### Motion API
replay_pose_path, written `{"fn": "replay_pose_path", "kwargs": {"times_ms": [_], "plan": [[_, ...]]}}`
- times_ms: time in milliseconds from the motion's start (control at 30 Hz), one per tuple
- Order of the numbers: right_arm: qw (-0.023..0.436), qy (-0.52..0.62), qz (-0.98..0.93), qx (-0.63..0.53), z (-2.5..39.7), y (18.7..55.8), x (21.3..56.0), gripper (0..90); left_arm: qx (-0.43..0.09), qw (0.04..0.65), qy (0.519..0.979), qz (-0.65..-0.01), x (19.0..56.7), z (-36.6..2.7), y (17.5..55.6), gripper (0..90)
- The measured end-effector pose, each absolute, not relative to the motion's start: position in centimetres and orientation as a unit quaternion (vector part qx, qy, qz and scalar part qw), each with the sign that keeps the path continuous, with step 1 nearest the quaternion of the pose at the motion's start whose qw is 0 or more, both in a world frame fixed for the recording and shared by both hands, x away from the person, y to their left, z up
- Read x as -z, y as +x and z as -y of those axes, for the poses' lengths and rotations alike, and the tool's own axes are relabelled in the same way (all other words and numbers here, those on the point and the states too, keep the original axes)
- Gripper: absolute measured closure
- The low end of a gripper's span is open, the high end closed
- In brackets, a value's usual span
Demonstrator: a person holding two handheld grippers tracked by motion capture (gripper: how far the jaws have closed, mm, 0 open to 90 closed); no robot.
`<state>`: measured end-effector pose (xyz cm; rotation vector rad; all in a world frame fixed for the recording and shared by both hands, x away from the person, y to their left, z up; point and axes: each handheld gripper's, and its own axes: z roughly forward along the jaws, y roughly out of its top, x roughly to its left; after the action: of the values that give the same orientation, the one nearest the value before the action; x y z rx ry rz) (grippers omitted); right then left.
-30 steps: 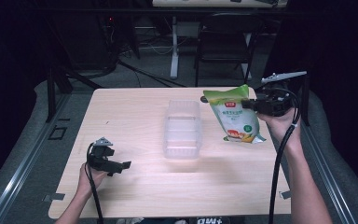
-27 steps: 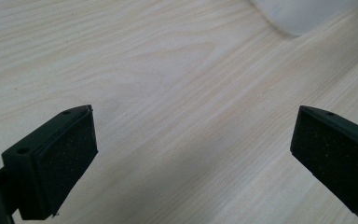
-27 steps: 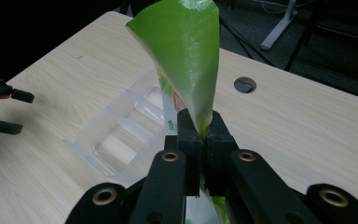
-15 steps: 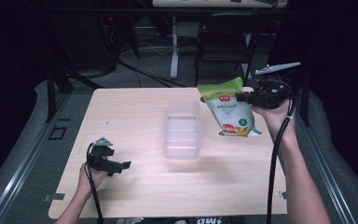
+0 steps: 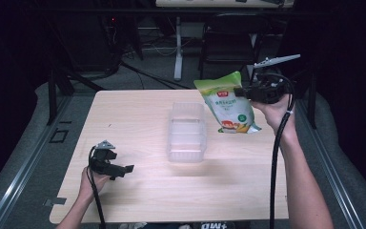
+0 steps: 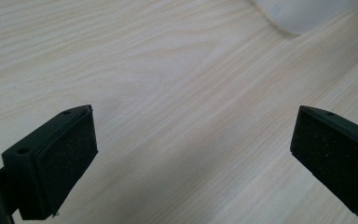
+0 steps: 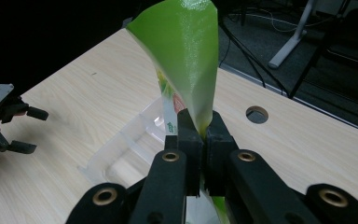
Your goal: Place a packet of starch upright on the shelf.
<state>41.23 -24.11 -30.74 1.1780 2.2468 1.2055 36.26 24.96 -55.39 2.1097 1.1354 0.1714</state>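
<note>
Two hand-held grippers are in use. Right hand-held gripper (image 5: 240, 90) is clamped on the edge of a green snack bag (image 5: 228, 104), holding it clear of the surface (image 5: 138, 119); a clear plastic container (image 5: 187, 131) lies below and to its left. Left hand-held gripper (image 5: 124, 168), jaws wide apart, sits low over the surface, well apart from the bag.

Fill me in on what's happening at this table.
A person works with a tool in each hand. The right tool is shut on the edge of a green bag and holds it in the air, above the table and just right of a clear container. The left tool sits low near the table's front left, jaws wide open, holding nothing. The container looks empty, so the bag may be headed into it.
</note>
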Motion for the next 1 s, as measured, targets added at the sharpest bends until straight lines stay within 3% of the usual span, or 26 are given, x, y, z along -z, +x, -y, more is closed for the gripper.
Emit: {"fn": "replay_pose_path", "kwargs": {"times_ms": [1000], "plan": [[0.149, 0.367, -0.807, -0.439, 18.3, 42.9, 29.4, 88.1, -0.068, 0.359, 0.820, -0.440, 55.3, -25.2, 36.2, 0.5]]}}
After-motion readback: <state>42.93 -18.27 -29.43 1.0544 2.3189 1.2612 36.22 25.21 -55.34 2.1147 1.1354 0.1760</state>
